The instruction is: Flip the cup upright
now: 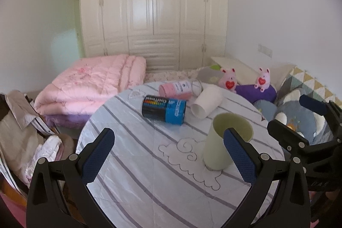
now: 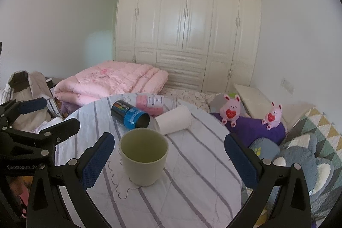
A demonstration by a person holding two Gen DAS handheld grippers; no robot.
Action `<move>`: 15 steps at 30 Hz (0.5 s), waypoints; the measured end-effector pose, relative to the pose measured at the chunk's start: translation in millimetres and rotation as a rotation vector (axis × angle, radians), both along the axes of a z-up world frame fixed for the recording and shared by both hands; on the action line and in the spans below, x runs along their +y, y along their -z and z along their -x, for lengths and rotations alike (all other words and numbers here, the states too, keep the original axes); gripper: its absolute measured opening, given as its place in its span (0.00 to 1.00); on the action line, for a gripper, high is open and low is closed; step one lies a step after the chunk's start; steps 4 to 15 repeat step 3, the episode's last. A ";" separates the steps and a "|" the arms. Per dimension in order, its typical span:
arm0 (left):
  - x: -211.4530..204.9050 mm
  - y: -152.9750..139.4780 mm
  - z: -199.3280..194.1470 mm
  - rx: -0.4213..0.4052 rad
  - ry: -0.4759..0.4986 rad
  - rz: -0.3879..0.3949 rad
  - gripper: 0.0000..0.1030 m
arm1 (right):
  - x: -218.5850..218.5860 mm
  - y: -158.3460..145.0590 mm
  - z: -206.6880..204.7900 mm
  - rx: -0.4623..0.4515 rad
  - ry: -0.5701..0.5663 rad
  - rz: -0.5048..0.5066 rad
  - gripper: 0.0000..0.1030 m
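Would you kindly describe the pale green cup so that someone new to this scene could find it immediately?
Start at the round table with the grey-striped white cloth, in front of the bed. The pale green cup sits on its near part, closest to the grippers. Unlike the blue can, pink container and white cup lying on their sides farther back, it stands upright, mouth up.

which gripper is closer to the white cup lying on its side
Right, narrowly, as a judgement. The white cup lies just beyond the right gripper, slightly right of centre. From the left gripper it lies farther ahead and off to the right.
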State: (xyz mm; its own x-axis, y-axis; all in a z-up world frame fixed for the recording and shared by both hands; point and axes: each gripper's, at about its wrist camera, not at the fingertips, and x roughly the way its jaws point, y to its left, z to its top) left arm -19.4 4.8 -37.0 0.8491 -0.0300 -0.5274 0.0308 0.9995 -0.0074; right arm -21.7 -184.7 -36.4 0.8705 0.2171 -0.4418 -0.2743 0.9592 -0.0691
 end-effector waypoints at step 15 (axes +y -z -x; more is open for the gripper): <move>2.6 5.4 -7.0 0.045 0.002 0.006 1.00 | 2.1 6.7 -5.2 0.032 -0.007 0.001 1.00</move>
